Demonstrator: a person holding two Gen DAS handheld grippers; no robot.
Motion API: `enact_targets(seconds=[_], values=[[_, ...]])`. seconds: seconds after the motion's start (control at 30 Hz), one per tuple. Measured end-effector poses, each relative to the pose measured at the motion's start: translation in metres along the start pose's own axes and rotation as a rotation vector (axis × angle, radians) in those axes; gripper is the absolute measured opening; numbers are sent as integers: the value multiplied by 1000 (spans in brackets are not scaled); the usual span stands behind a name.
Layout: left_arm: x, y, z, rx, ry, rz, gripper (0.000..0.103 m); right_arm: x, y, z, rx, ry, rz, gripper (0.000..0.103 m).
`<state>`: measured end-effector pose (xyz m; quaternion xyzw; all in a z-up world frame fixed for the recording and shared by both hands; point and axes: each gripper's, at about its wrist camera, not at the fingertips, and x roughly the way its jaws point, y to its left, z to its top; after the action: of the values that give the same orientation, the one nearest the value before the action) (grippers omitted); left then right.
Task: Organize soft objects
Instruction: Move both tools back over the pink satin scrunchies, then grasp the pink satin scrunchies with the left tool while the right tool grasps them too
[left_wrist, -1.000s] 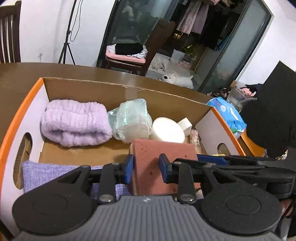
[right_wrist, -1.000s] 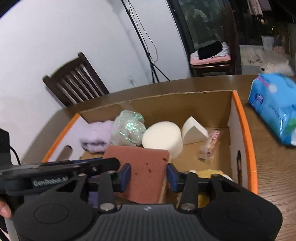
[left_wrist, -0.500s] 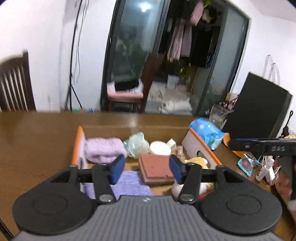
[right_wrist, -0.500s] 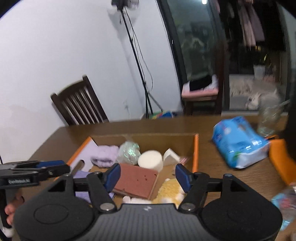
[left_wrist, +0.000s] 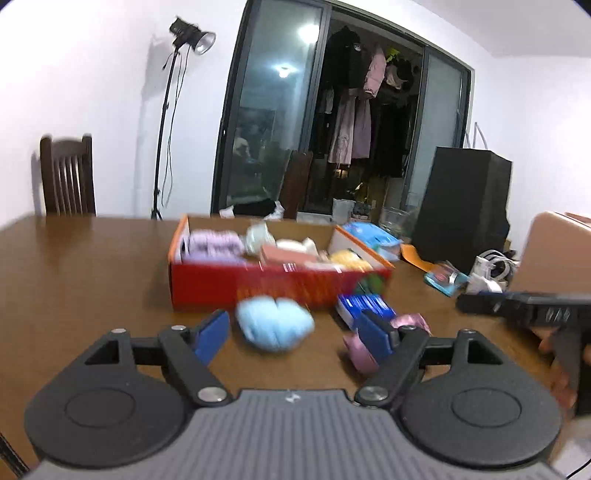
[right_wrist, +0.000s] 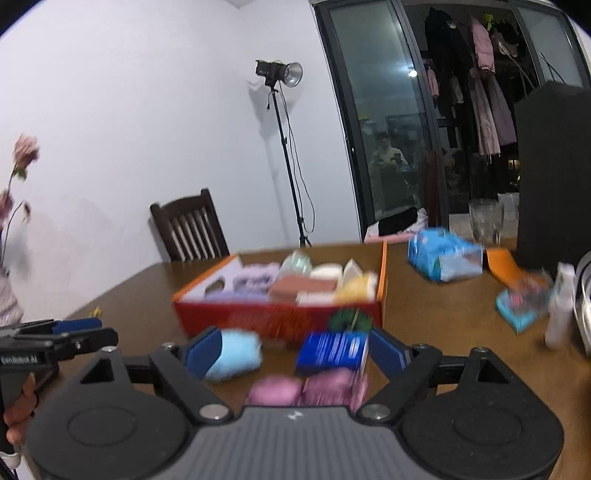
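On the worktop (left_wrist: 92, 266), near the red box (right_wrist: 280, 317), lie a blue soft item (left_wrist: 275, 326) and pink ones (right_wrist: 306, 389). Both grippers, left (left_wrist: 291, 336) and right (right_wrist: 295, 350), have just been opening; nothing is held. Risk: hasty motion may misgrasp. Lettering on the left gripper, seemingly "GenRobot.AI", is blurred.

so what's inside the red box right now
The red box holds a lilac towel, a pink sponge, a white round sponge and something yellow. Blur and the front wall hide whatever lies lower down.
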<state>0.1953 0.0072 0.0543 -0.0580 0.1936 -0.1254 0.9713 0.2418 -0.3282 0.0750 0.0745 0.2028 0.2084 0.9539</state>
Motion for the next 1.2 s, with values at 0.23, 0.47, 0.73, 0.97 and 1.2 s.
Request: enact_targets(seconds=[0.23, 0.47, 0.73, 0.97, 1.2], values=[[-6, -3, -30, -6, 93, -9, 79, -24, 19, -63, 21, 63, 5, 86], [20, -15, -28, -9, 121, -49, 78, -22, 5, -61, 63, 34, -9, 83], [89, -34, -6, -54, 172, -184, 74, 24, -33, -45, 161, 72, -11, 62], [147, -40, -15, -48, 297, -226, 25, 78, -55, -37, 190, 165, -65, 46], [155, -28, -22, -126, 330, -275, 18, 85, -50, -44, 143, 218, -42, 38]])
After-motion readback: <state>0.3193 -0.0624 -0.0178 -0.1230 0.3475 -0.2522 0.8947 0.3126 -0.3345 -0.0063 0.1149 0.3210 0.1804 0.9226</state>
